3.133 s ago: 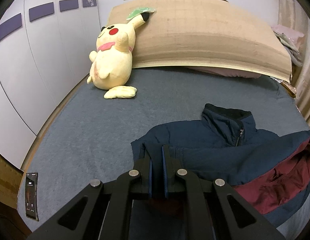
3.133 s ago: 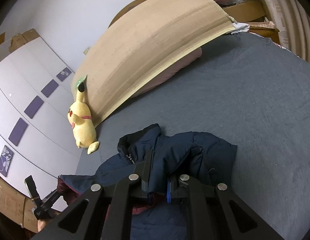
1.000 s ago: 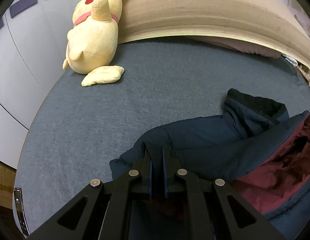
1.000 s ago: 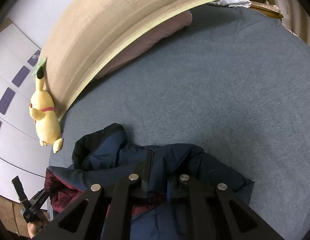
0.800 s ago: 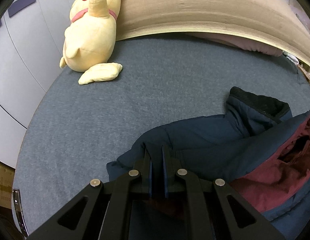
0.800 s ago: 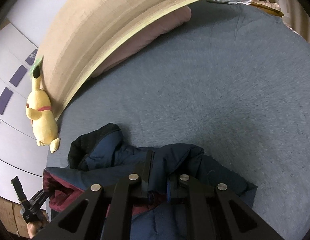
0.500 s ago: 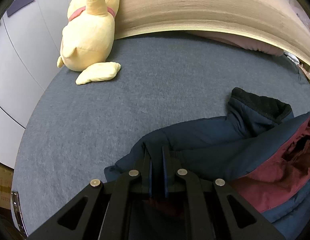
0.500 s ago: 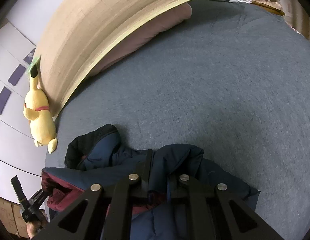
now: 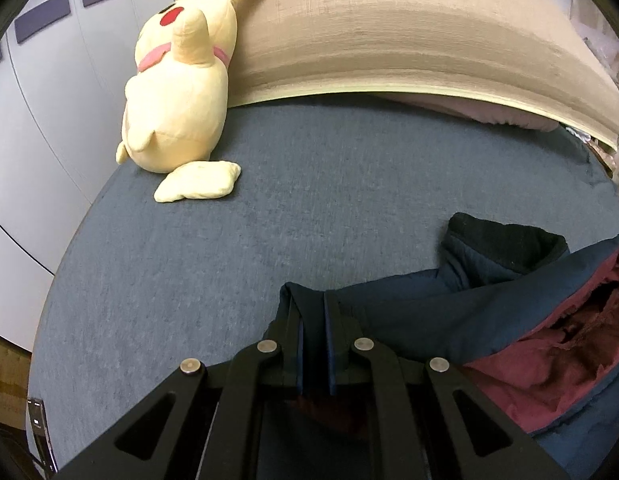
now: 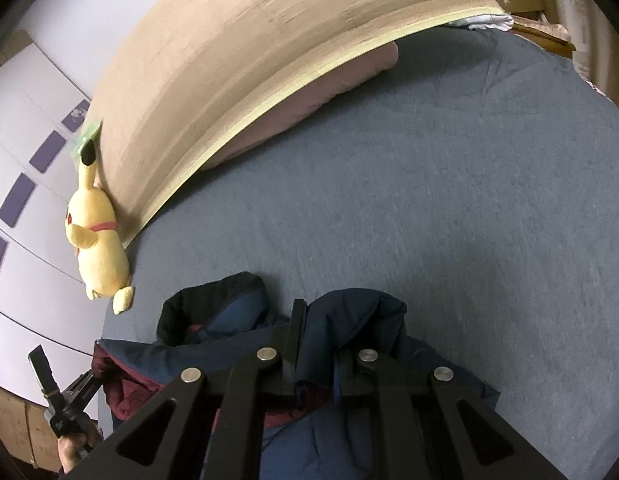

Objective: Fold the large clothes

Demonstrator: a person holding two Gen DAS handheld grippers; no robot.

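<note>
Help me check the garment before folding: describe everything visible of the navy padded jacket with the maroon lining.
The navy padded jacket with maroon lining lies crumpled on the grey-blue bed cover, not yet folded. Its shell looks like quilted synthetic fabric; the stand-up collar has a black fleecy inside. One front is turned back, baring the maroon lining. The left gripper and the right gripper are each shut on a fold of its navy fabric, bunching it upward. Nothing else touches it.
</note>
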